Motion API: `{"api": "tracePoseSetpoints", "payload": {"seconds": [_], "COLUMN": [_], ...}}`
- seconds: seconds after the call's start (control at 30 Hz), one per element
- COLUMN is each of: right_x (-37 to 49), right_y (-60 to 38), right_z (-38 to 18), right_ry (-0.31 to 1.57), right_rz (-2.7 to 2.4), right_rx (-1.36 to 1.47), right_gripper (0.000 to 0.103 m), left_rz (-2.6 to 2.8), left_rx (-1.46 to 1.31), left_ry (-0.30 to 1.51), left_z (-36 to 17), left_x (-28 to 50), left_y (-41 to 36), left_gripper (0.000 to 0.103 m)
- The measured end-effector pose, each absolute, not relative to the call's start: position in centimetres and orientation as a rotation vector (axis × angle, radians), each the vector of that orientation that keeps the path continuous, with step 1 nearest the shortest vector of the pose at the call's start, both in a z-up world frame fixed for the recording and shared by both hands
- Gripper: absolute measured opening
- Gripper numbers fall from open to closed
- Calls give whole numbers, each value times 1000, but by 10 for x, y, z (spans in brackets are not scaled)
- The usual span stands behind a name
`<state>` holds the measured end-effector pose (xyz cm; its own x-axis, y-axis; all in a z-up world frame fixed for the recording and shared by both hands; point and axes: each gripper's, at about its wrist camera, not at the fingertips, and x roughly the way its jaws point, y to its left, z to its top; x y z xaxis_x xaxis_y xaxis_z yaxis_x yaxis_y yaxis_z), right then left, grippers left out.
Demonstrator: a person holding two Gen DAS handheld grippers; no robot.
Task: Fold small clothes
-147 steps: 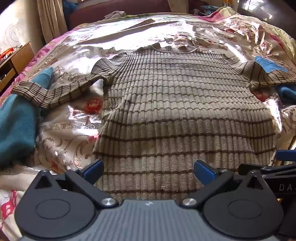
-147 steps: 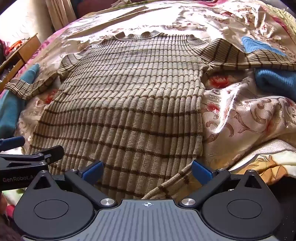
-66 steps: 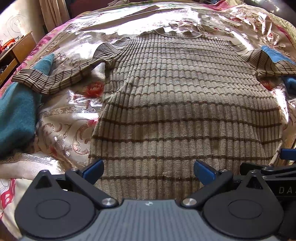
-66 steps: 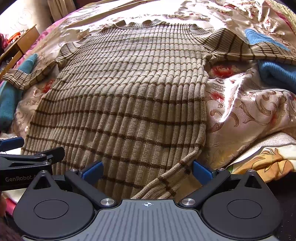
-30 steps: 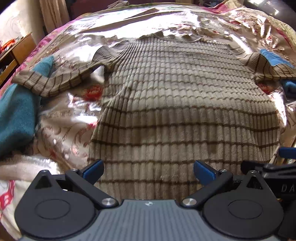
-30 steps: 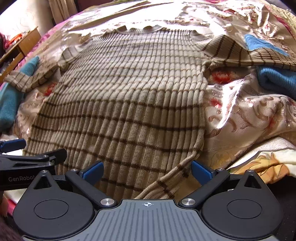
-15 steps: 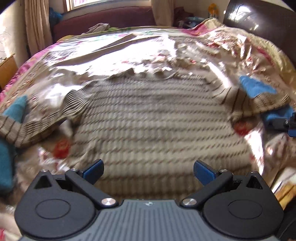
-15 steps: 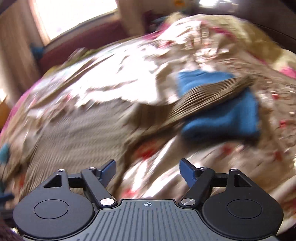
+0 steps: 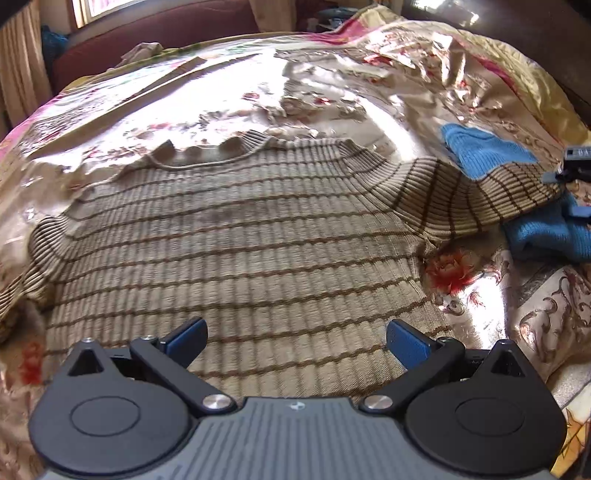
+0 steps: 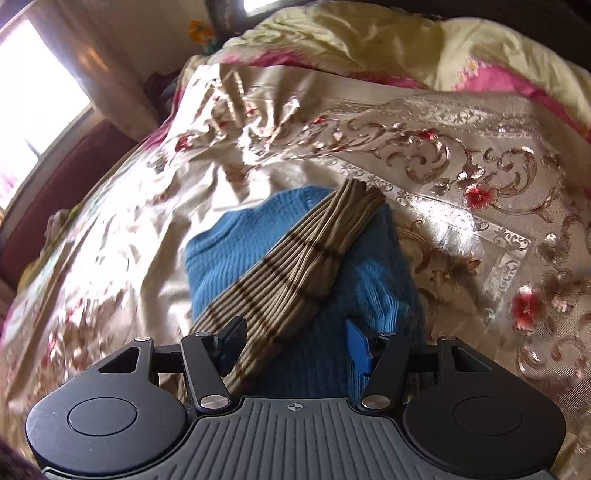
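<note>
A beige ribbed sweater with brown stripes lies flat, front up, on a floral satin bedspread. My left gripper is open and empty, just above the sweater's lower body. The sweater's right sleeve lies across a blue knitted garment. My right gripper is open, hovering over that sleeve, with the sleeve between its fingers and not gripped. The right gripper's tip shows at the right edge of the left wrist view.
The blue garment lies under and beside the right sleeve. The bedspread is wrinkled toward the far right. A dark red sofa and curtains stand beyond the bed. The sweater's left sleeve runs off the left edge.
Both grippers left the sweater's hem. The left one moved forward over the body. The right one swung right and forward to the right sleeve and narrowed its opening somewhat.
</note>
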<state>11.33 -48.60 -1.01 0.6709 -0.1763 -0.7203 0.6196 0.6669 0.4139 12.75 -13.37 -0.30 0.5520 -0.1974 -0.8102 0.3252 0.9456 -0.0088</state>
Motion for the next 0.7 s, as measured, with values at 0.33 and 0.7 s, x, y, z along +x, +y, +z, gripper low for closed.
{"api": "tracePoseSetpoints", "payload": {"seconds": [0.33, 0.7], "right_x": [120, 152], "right_y": [-507, -384], "right_z": [-8, 77], "right_ry": [631, 536], "right_rz": [-492, -171], "right_rx": [805, 567], "right_gripper": [14, 12], "left_rz": [-338, -242], "left_rx": [145, 41], "left_ry": [930, 864], "left_z": [-4, 8], "left_x": [123, 107], "left_y": [-131, -58], "left_gripper": [103, 103]}}
